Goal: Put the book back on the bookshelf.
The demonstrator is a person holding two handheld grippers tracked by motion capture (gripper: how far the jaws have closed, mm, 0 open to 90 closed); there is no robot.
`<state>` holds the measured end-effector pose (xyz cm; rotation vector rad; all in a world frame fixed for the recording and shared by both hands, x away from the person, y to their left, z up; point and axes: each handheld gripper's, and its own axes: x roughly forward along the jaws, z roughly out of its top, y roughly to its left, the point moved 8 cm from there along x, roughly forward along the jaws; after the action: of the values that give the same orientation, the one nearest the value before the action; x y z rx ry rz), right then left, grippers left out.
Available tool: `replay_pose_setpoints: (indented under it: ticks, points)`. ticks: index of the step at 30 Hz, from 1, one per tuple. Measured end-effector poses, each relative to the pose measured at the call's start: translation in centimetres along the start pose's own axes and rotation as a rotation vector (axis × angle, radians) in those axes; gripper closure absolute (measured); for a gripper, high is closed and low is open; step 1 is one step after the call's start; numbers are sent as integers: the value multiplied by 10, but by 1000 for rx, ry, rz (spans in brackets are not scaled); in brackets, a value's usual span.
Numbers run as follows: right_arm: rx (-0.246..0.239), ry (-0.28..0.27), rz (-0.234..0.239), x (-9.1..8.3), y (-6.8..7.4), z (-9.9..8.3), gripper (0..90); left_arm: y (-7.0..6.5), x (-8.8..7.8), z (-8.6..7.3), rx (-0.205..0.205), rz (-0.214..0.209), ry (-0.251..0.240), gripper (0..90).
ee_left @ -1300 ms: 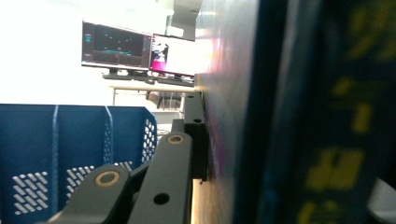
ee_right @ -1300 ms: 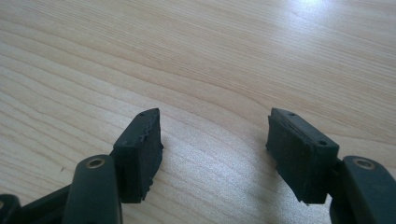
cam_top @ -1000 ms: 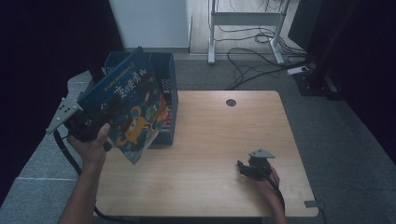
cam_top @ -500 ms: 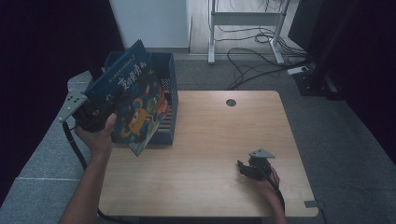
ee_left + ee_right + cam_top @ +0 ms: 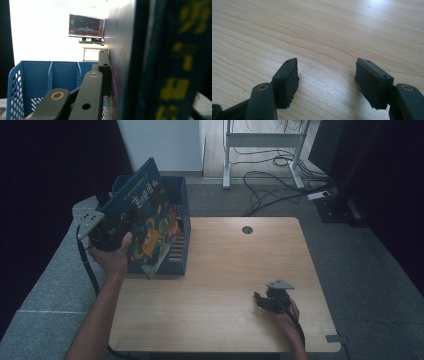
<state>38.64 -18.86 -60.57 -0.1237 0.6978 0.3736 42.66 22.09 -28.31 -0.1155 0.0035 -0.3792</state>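
A blue picture book [image 5: 145,215] with yellow characters on its cover hangs tilted over the left part of a blue mesh basket [image 5: 183,215]. My left gripper [image 5: 107,232] is shut on its left edge. In the left gripper view the book [image 5: 155,60] stands edge-on against the black jaw, with the basket's inner wall [image 5: 50,72] behind. My right gripper [image 5: 264,301] rests low on the wooden table [image 5: 225,270] near its front right. In the right gripper view its pads [image 5: 287,77] stand apart over bare wood, with nothing between them [image 5: 327,80].
The basket stands at the table's back left corner with several books upright inside. A round cable hole [image 5: 247,230] sits near the table's far edge. Cables [image 5: 270,185] and a metal frame [image 5: 260,140] lie on the floor behind. A monitor [image 5: 86,26] shows far off.
My left hand has carried the book a little away from the person and tipped it more upright over the basket. The right gripper has stayed where it was.
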Motion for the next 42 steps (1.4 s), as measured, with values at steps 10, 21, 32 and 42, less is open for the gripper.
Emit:
replay_pose_setpoints:
  ticks: [10, 21, 32, 42]
  points:
    - [0, 0, -1, 0, 0, 0, 338, 1, 18, -4, 7, 40, -7, 820]
    - [3, 1, -4, 0, 0, 0, 331, -2, 38, -11, 39, 70, 31, 819]
    - [6, 2, -5, 0, 0, 0, 329, 0, 60, -20, 15, 95, 30, 820]
    - [9, -1, -9, 0, 0, 0, 328, 2, 79, -26, 11, 121, 34, 820]
